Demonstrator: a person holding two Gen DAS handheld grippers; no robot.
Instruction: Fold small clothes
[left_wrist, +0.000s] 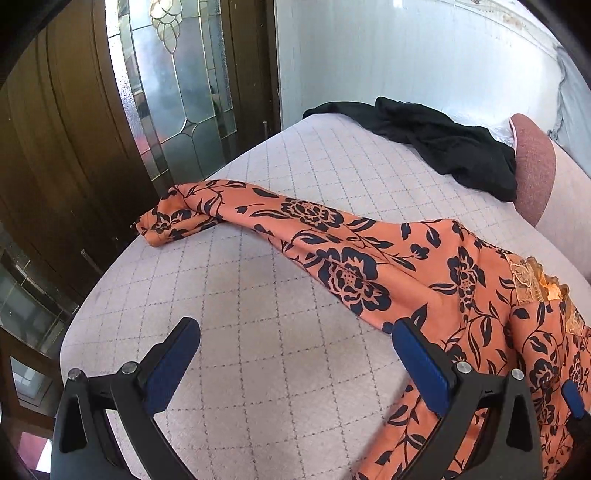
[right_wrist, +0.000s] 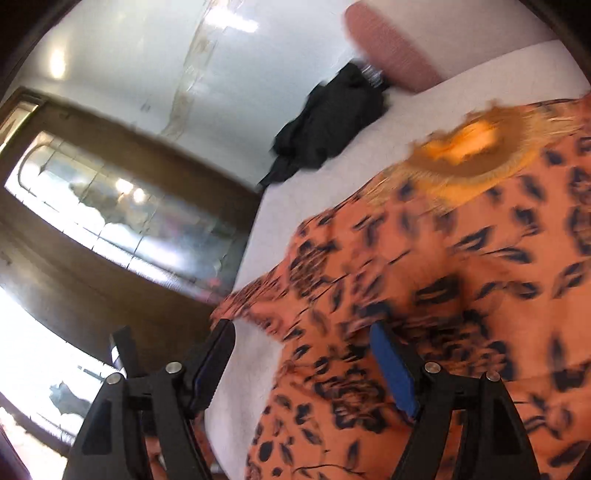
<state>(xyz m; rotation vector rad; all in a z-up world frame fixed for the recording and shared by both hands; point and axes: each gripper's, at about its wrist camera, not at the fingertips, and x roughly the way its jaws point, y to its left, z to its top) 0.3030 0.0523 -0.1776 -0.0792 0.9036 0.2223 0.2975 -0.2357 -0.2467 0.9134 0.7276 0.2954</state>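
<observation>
quilted bed (left_wrist: 258, 295), orange garment (left_wrist: 369, 258), black garment (left_wrist: 443, 147)

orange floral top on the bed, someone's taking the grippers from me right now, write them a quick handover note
Left gripper: open, holding nothing, over the quilted bed cover beside the orange floral top.
Right gripper: open, holding nothing, above the top's body; that view is blurred.
Things: the top lies spread on the bed, one sleeve stretched out towards the bed's edge near the door, the lace neckline at the far side. A black garment lies crumpled by the pink cushion.
Done: the top is laid out; no clear fold shows yet.
Left: fold the sleeve in, fold the body, then do the black garment.
</observation>
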